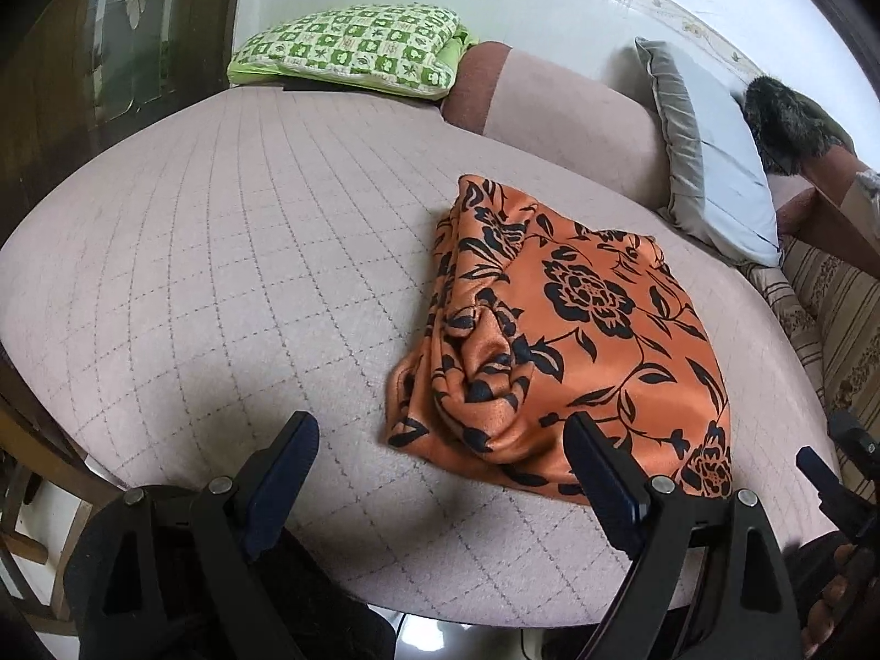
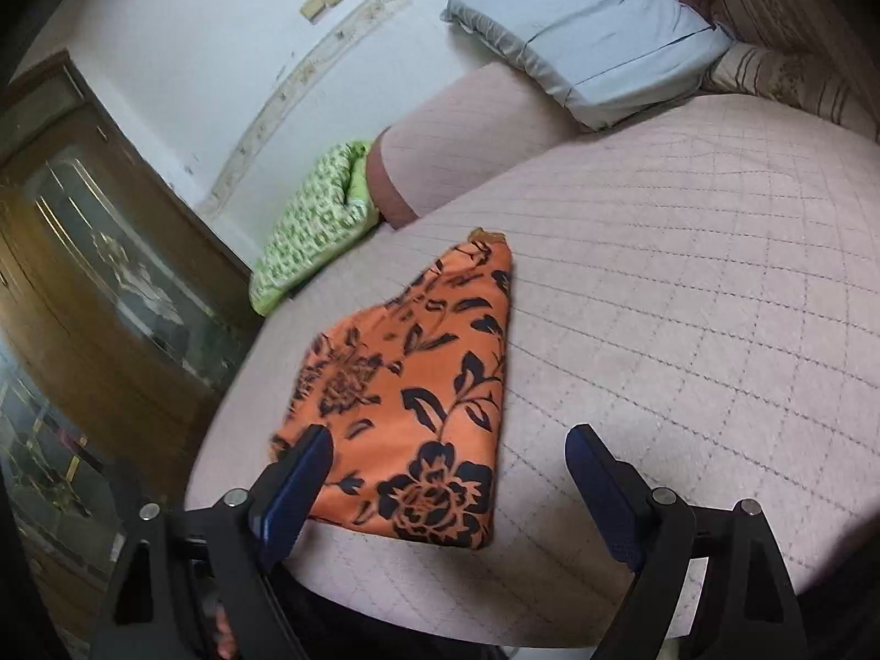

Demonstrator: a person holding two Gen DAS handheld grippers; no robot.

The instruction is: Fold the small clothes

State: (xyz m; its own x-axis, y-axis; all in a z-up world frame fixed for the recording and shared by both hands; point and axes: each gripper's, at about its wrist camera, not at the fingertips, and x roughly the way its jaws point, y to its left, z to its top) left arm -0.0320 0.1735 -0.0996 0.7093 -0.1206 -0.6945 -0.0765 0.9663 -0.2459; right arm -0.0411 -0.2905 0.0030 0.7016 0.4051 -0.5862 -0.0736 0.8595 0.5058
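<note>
An orange cloth with a black flower print (image 1: 572,330) lies folded on the pale pink quilted bed (image 1: 220,253). Its left side is bunched in loose folds. My left gripper (image 1: 440,434) is open and empty, just in front of the cloth's near edge, its right finger (image 1: 599,473) over the cloth's corner. In the right wrist view the same cloth (image 2: 418,396) lies flat in a rough triangle on the bed (image 2: 687,330). My right gripper (image 2: 448,445) is open and empty above the cloth's near edge. Part of the right gripper (image 1: 847,473) shows at the left wrist view's right edge.
A green checked pillow (image 1: 352,49) and a pink bolster (image 1: 555,104) lie at the bed's head. A grey-blue pillow (image 1: 709,165) leans against the wall, with a dark furry thing (image 1: 786,121) behind it. A wooden glass-door cabinet (image 2: 110,286) stands beside the bed. A striped cushion (image 1: 836,308) is at right.
</note>
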